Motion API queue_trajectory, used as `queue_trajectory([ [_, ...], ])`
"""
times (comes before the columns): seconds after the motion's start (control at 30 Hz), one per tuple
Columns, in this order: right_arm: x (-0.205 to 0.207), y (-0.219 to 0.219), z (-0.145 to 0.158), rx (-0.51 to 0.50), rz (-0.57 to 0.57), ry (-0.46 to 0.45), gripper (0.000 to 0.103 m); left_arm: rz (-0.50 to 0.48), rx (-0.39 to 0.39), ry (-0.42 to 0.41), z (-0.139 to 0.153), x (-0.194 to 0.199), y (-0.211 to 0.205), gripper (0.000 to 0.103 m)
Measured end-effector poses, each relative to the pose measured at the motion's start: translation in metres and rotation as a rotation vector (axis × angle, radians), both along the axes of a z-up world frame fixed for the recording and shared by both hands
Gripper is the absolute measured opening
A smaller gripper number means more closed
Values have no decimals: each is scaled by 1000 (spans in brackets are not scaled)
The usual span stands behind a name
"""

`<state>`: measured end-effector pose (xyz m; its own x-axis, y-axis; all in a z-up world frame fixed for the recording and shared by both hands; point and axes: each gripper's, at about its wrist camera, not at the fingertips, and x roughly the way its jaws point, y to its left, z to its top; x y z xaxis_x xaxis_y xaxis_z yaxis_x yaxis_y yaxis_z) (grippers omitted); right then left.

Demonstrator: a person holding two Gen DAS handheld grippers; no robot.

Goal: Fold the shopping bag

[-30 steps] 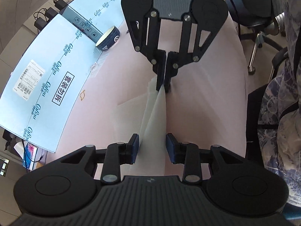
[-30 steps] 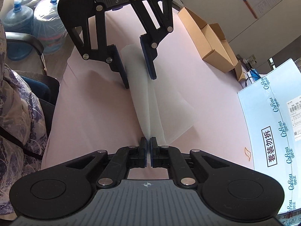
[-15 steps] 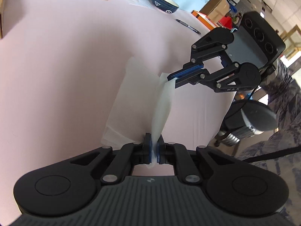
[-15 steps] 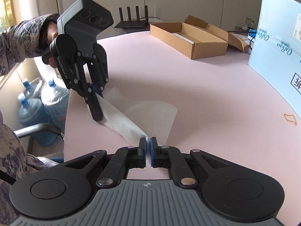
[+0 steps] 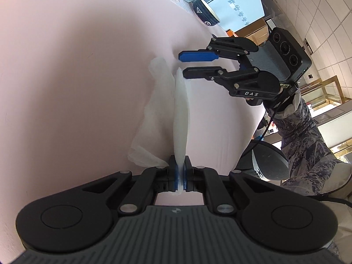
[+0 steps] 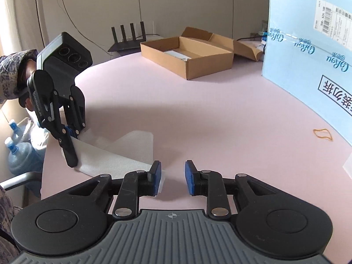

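The right gripper [image 6: 171, 179], clamped on the thin translucent white shopping bag [image 5: 180, 118] half a second ago, now stands with its blue-padded jaws spread apart, the bag's near edge lying just beside its left finger. In the left wrist view it [image 5: 183, 66] hovers at the bag's far end, apart from the sheet. The left gripper [image 5: 180, 177] still pinches the bag's edge between closed pads. The bag [image 6: 123, 154] lies partly folded on the pale pink table [image 6: 220, 114], one layer lifted.
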<state>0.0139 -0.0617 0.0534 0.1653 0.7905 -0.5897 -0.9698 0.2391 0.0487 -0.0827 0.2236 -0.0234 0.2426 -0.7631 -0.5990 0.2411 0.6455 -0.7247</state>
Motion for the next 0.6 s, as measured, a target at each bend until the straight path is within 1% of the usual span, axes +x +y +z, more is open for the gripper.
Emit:
queue_trajectory([
  [0.03, -13, -6, 4, 0, 17, -76, 22, 0, -4, 2, 0, 1, 0, 6],
  [0.1, -49, -14, 6, -43, 89, -299, 22, 6, -15, 10, -3, 4, 1, 5],
  [0.2, -110, -17, -12, -159, 229, -737, 22, 11, -33, 20, -6, 6, 4, 5],
  [0.33, -138, -10, -47, -309, 386, -1042, 22, 16, -51, 27, -9, 8, 3, 5],
  [0.4, -136, -2, -62, -366, 440, -1135, 23, 22, -64, 31, -11, 8, 4, 5],
  [0.5, -131, 8, -80, -432, 529, -1256, 27, 28, -75, 31, -12, 7, 4, 5],
  [0.53, -130, 10, -84, -442, 557, -1276, 24, 28, -78, 30, -12, 7, 5, 5],
  [0.6, -131, 13, -88, -446, 595, -1308, 22, 28, -87, 33, -14, 7, 6, 5],
])
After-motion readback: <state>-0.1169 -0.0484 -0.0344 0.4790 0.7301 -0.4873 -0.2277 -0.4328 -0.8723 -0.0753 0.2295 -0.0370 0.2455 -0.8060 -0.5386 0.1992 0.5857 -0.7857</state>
